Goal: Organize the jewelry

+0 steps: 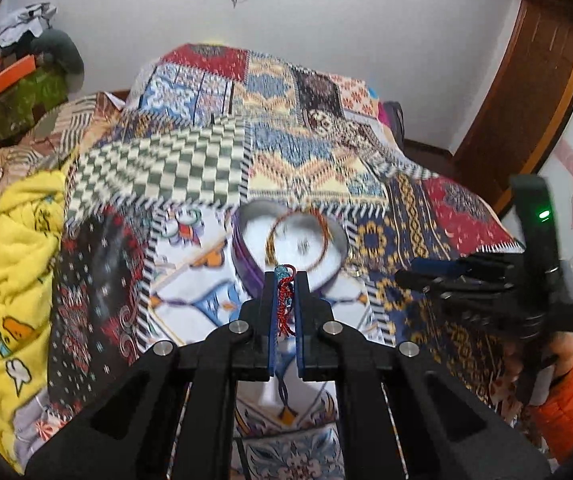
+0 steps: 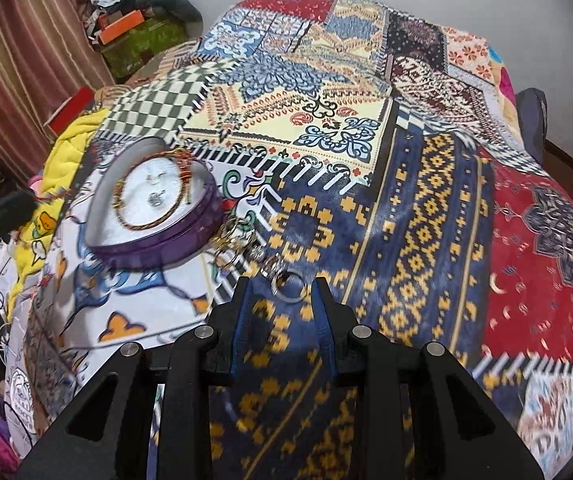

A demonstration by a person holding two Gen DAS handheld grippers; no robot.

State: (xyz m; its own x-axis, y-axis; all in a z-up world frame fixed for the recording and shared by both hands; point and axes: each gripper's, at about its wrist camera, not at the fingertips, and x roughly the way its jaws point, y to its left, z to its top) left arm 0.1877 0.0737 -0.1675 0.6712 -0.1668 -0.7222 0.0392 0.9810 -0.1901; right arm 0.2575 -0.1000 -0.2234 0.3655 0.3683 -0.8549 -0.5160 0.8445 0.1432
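The left tongs (image 1: 285, 280) are pinching a red braided cord (image 1: 283, 304) with a teal bead, its length running along the pads; the purple heart-shaped tin (image 1: 246, 268) is lying straight ahead of the tips, already holding a beaded bangle (image 1: 298, 240). The right tongs (image 2: 282, 286) are standing narrowly apart, gripping nothing, framing a silver ring (image 2: 291, 286) on the bed quilt (image 2: 426, 240). More rings (image 2: 230, 240) are trailing up-left toward the tin. Blur is hiding whether the right pads are touching the ring.
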